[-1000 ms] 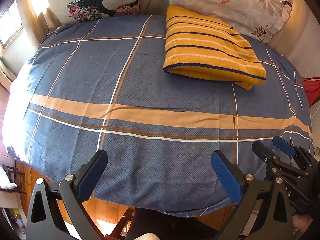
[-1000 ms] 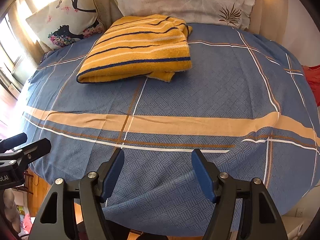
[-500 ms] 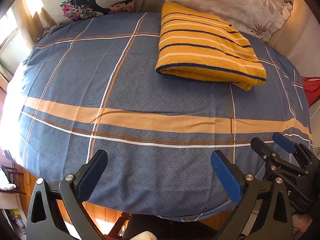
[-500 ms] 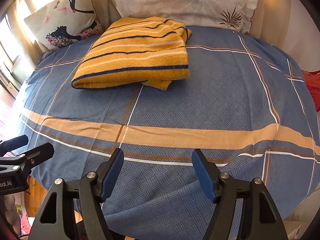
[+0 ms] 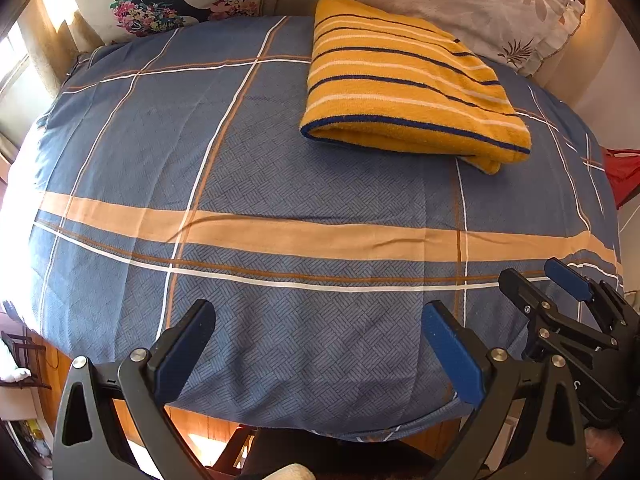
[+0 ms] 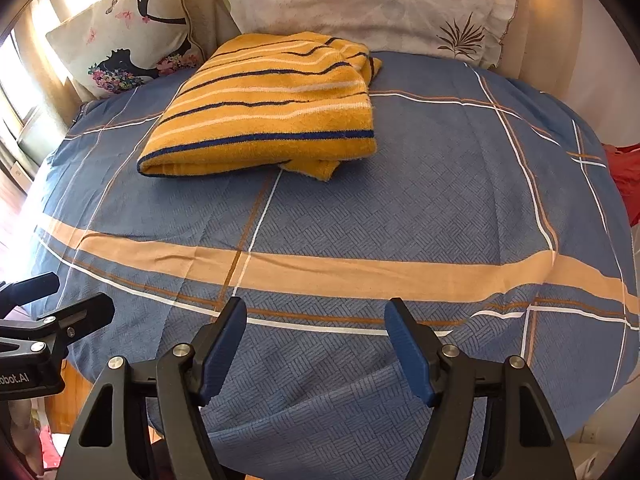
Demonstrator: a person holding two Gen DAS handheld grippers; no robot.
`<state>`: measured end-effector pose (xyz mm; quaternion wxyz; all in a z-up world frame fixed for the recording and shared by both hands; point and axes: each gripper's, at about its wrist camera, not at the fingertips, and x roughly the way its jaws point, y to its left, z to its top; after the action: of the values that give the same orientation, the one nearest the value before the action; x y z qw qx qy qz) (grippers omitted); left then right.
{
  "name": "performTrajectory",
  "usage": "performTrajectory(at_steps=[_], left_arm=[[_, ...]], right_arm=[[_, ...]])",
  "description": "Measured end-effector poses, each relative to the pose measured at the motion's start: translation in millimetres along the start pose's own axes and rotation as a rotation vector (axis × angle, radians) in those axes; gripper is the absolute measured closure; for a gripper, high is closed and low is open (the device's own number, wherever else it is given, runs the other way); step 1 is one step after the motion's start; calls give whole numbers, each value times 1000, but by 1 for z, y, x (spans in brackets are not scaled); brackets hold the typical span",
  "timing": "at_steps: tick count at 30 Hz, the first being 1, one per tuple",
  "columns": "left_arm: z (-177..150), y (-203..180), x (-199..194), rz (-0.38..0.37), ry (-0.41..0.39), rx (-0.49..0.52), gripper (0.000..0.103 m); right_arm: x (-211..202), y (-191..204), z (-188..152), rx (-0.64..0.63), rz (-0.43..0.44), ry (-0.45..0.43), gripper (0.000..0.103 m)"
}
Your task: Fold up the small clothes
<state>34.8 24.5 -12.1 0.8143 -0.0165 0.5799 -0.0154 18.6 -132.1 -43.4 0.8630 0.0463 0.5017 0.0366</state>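
Observation:
A folded yellow garment with navy and white stripes [image 5: 412, 92] lies at the far side of the bed, near the pillows; it also shows in the right wrist view [image 6: 264, 108]. A small flap sticks out under its front right corner. My left gripper [image 5: 320, 332] is open and empty, over the bed's near edge. My right gripper [image 6: 316, 328] is open and empty, also over the near edge. Each gripper shows at the side of the other's view: the right one [image 5: 560, 296], the left one [image 6: 56, 300]. Both are well short of the garment.
The bed has a blue plaid cover [image 5: 280, 184] with an orange band across it. A pillow with a woman's silhouette [image 6: 124, 40] and a leaf-print pillow [image 6: 360, 4] lean at the back. Something red [image 6: 624, 176] lies at the right edge. Wooden floor [image 5: 200, 424] shows below the near edge.
Both grippers have moved forward over the bed, so the garment appears a little closer and larger. Both stay open and empty.

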Motion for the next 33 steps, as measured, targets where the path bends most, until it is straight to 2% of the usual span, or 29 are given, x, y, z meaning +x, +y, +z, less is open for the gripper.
performTrajectory(at_steps=[33], left_arm=[[-12,7,-6,-6,2,-6,0]], right_arm=[[-5,7,-12,-22,-7,10,25]])
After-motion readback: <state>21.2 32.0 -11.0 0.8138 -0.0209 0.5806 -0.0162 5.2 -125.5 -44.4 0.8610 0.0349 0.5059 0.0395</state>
